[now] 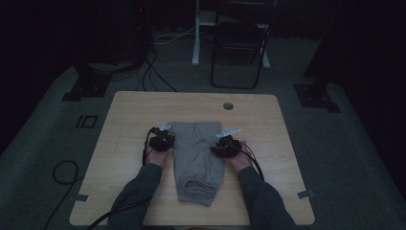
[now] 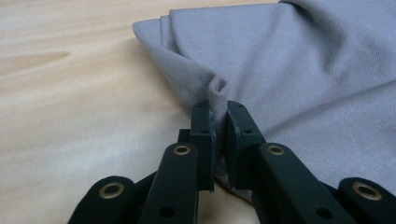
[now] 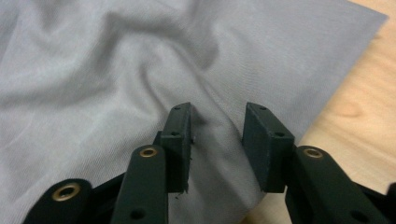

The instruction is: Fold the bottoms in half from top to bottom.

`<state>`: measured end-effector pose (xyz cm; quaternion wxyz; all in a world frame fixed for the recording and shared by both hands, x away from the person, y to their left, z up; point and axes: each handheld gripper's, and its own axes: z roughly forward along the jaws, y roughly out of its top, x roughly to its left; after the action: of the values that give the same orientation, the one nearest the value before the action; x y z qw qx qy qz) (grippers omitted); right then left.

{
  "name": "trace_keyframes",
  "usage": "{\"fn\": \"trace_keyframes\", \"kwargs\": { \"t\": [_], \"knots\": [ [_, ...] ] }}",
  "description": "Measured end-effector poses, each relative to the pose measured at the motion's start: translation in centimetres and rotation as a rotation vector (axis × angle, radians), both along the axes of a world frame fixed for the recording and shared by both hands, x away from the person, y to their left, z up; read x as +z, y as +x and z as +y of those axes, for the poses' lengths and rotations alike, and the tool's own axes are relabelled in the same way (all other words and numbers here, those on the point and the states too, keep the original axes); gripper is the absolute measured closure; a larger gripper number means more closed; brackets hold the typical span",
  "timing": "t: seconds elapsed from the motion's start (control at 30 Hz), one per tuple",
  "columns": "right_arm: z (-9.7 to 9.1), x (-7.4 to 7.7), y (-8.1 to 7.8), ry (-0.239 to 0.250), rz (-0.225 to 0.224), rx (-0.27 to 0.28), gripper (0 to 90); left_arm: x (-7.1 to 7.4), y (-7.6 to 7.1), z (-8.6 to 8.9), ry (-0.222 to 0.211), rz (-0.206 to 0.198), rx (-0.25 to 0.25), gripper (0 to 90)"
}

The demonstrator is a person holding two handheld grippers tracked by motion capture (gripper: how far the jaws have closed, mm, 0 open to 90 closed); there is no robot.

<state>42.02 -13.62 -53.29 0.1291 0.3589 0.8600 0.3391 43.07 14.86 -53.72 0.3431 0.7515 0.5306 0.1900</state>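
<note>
Grey garment (image 1: 197, 160) is my reference; it looks like folded sweatpants, lying lengthwise down the middle of the wooden table (image 1: 124, 124), with the ribbed cuff end toward me and the wider end away from me.

Left of the garment: my left gripper (image 1: 162, 140) sits at its left edge, near the far end, with the hand behind it and the sleeve running back to the near table edge. In the left gripper view the left gripper (image 2: 217, 122) has its jaws nearly together, clamped on a small pinch of the garment (image 2: 299, 70); a ridge of cloth rises just above the tips. The pinch is on the folded edge, close to the garment's corner. Bare table (image 2: 70, 102) lies to the left of that edge.

On the garment itself: flat overall, with soft wrinkles around both contact points.

Right of the garment: my right gripper (image 1: 225, 146) sits at its right edge, roughly level with the left one. In the right gripper view the right gripper (image 3: 219, 123) has its jaws apart, with a clear gap. The garment (image 3: 116, 70) lies under and between them, and a fold runs up through the gap. The pads are not pressing on it, so there is no grip there. A strip of table (image 3: 359, 121) shows just beyond the garment's edge.

Beyond the far end of the garment: a cable hole (image 1: 228, 106) in the tabletop, well apart from the cloth.
</note>
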Motion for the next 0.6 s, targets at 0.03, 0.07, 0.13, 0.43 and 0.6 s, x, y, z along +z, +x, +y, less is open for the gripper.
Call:
{"fn": "trace_keyframes", "kwargs": {
  "t": [0.03,0.07,0.13,0.43,0.6],
  "knots": [
    [0.1,0.1,-0.1,-0.007,-0.004,0.008,64.4,0.2,0.1,0.3,-0.017,-0.004,0.006,76.0],
    [0.0,0.1,0.1,-0.004,-0.01,0.001,64.2,0.4,0.3,0.5,-0.025,-0.016,0.015,70.0],
    [-0.2,0.2,0.6,0.025,-0.013,-0.04,61.3,1.0,1.0,0.9,-0.051,-0.034,0.033,61.4],
    [-1.1,1.2,5.7,0.124,-0.027,-0.287,55.6,1.3,5.2,0.8,-0.042,0.02,0.101,42.7],
    [-0.6,0.7,8.1,0.097,-0.026,-0.338,54.9,1.2,6.5,0.1,-0.007,0.045,0.101,41.7]
  ]
}}
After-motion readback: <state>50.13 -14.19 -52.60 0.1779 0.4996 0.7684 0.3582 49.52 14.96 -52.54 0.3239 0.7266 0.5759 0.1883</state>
